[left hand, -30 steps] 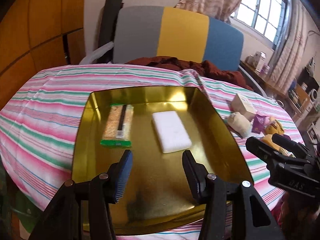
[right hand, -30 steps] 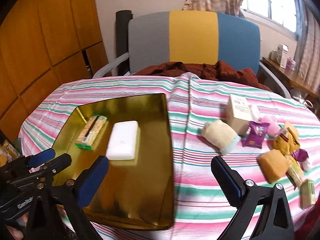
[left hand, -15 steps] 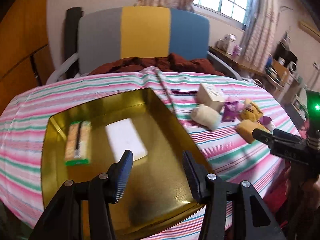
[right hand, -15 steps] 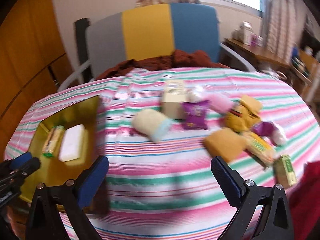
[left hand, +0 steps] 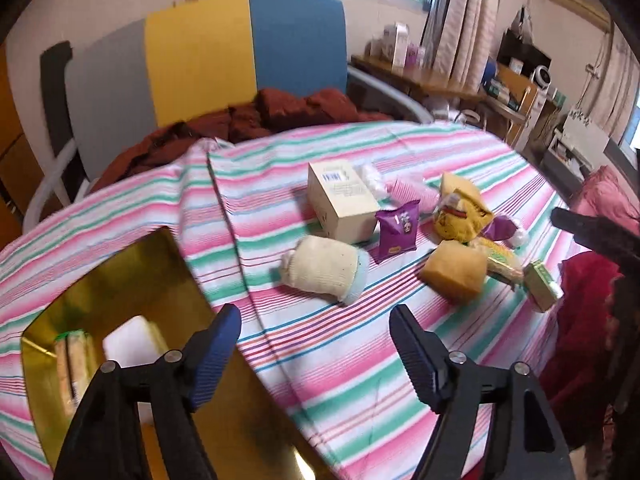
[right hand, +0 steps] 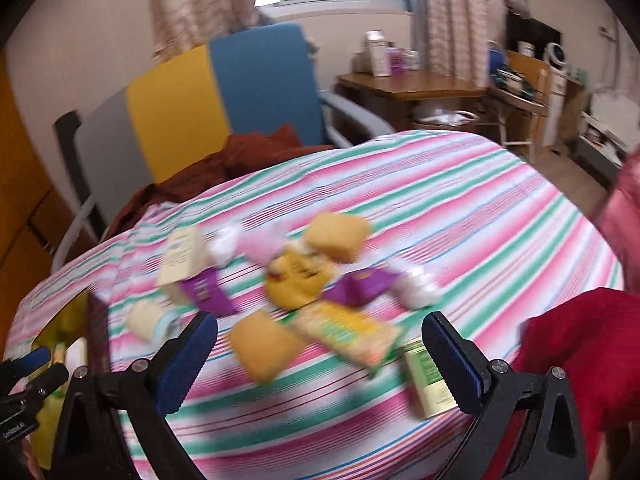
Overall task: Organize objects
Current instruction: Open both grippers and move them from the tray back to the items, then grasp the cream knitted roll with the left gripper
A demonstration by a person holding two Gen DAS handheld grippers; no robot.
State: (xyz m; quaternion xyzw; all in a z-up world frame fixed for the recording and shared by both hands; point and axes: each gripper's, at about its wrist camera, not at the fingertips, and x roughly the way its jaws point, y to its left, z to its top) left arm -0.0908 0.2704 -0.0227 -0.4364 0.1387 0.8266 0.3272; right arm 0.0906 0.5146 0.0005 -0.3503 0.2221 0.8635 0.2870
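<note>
Left hand-held gripper (left hand: 314,354): jaws spread wide, nothing between them; blue-padded fingers (left hand: 214,354) point forward and slightly down.
Right hand-held gripper (right hand: 320,360): jaws spread wide and empty; blue pads face each other, picture blurred.
Relative position: the left one's tip shows at the lower left edge of the right wrist view; the right one's black tip shows at the right edge of the left wrist view.

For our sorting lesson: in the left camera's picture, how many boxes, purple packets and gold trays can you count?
Boxes: 2, cream box and green box
Purple packets: 2, one, another
Gold tray: 1
Total: 5
</note>
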